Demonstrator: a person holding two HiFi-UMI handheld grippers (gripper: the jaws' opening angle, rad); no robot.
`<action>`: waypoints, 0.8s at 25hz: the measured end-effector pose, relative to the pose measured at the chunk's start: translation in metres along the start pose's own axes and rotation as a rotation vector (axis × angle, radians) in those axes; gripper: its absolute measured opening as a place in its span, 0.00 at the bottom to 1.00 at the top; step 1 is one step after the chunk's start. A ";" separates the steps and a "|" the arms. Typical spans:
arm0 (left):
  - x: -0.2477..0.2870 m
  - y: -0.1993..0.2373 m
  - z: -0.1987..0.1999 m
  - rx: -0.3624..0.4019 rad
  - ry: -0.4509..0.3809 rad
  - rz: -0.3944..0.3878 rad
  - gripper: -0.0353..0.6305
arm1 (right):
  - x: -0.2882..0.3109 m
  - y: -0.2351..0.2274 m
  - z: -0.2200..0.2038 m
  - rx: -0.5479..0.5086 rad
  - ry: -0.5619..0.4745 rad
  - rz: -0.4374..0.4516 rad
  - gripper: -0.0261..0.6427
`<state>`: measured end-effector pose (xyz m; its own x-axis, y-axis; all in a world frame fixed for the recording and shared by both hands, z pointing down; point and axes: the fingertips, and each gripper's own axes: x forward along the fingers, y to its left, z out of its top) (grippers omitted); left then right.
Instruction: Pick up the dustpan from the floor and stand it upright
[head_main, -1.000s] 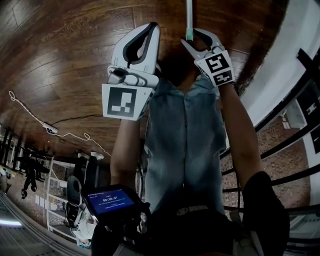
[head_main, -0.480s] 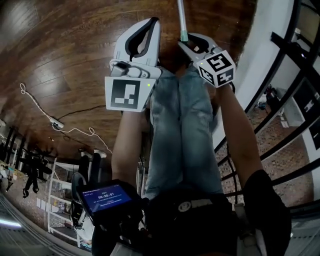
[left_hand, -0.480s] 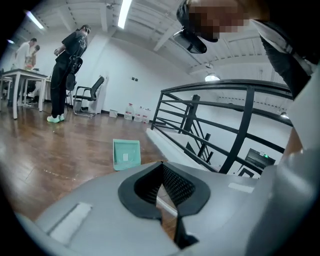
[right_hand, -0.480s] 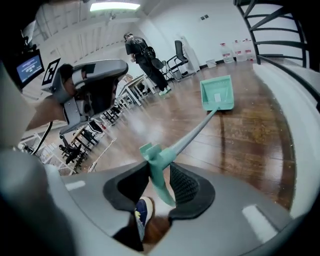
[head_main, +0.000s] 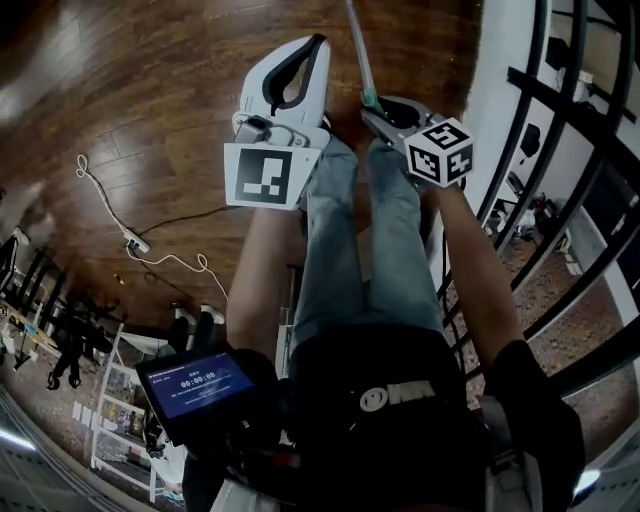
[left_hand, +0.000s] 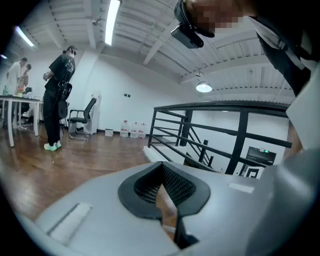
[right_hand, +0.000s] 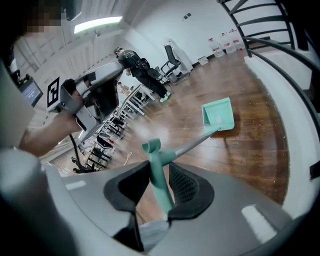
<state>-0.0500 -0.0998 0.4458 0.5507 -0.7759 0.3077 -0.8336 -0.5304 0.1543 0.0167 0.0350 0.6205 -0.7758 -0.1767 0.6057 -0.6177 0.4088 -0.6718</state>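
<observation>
The dustpan has a mint-green pan (right_hand: 218, 116) that rests on the wooden floor far ahead. Its grey pole (right_hand: 192, 144) slopes up to a green grip (right_hand: 158, 172). My right gripper (right_hand: 160, 167) has that grip between its pads, jaws still closing on it. From the head view the pole (head_main: 358, 50) runs up out of the right gripper (head_main: 385, 105). The pan is out of that view. My left gripper (head_main: 305, 55) hangs beside it on the left, fingertips together with nothing in them. In the left gripper view its pads (left_hand: 162, 172) meet at the tip.
A black railing (head_main: 560, 150) and a white ledge run along the right. A white cable with a power strip (head_main: 135, 243) lies on the floor at the left. Far off stand a person (left_hand: 57, 95), an office chair (left_hand: 82, 120) and water bottles (left_hand: 132, 130).
Both grippers have risen well above the floor, and the right one has lifted the handle's grip end with it. The railing now fills more of the right side.
</observation>
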 end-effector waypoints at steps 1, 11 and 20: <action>-0.002 0.001 0.014 0.023 -0.020 0.001 0.07 | -0.005 0.008 0.006 0.028 0.001 0.008 0.23; -0.023 0.001 0.114 0.154 -0.198 0.038 0.07 | -0.034 0.048 0.071 0.256 -0.008 0.070 0.21; -0.052 0.017 0.156 0.163 -0.236 0.062 0.07 | -0.034 0.087 0.142 0.493 -0.032 0.209 0.19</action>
<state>-0.0863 -0.1217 0.2861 0.5096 -0.8565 0.0822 -0.8585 -0.5125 -0.0172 -0.0290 -0.0503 0.4812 -0.8877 -0.1669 0.4292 -0.4305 -0.0298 -0.9021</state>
